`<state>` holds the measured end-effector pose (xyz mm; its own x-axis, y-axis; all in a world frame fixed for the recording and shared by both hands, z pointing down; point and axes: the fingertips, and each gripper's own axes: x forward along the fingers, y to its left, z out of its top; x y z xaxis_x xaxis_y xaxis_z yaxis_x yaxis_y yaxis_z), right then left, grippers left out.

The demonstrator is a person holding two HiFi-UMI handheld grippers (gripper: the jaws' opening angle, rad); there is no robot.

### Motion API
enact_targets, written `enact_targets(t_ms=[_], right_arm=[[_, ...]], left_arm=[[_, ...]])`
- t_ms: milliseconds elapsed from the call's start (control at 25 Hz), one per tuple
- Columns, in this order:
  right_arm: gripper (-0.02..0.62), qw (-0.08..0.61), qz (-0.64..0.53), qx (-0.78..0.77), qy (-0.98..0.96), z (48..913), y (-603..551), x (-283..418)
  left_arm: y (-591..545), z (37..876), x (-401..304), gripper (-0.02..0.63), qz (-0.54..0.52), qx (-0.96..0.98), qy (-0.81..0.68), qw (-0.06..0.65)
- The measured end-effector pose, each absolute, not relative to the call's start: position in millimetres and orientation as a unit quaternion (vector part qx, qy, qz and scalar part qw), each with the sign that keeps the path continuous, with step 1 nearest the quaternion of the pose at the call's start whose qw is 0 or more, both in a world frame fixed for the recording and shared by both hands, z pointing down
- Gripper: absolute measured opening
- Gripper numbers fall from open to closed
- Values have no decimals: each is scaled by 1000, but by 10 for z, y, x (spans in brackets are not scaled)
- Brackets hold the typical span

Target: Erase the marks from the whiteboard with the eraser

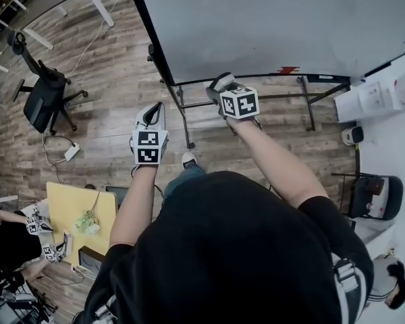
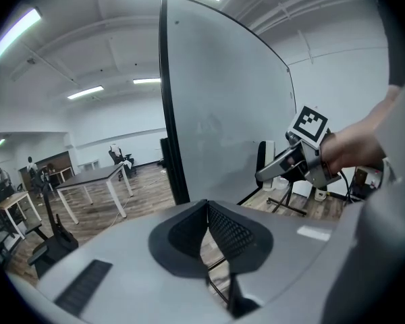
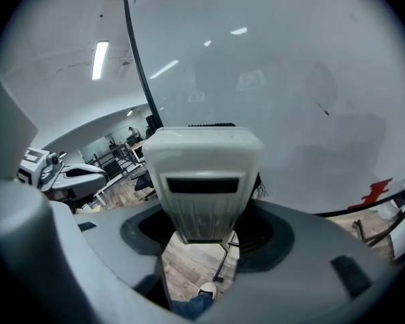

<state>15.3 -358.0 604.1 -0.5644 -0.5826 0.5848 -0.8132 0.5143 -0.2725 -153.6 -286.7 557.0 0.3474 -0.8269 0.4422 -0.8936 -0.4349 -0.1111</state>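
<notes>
Eraser [image 3: 202, 181] in right tool [image 3: 204, 229] near whiteboard [image 3: 290, 100]

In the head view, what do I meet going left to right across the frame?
black office chair → left gripper → right gripper, shut on the eraser → red mark low on the whiteboard → dark chair at the right edge.

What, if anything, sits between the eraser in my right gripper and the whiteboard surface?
Nothing visible. The right gripper holds the eraser facing the whiteboard, with only open air ahead of it. A small dark mark shows on the board, up and to the right.
</notes>
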Motion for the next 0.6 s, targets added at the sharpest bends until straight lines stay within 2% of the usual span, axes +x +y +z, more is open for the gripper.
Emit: enact_targets(t_ms=[600], right_arm=[[250,172,212,434,-858,5218,-3220,638]], left_arm=[[-2528,5337,-1259,14,212,823,-524,59]])
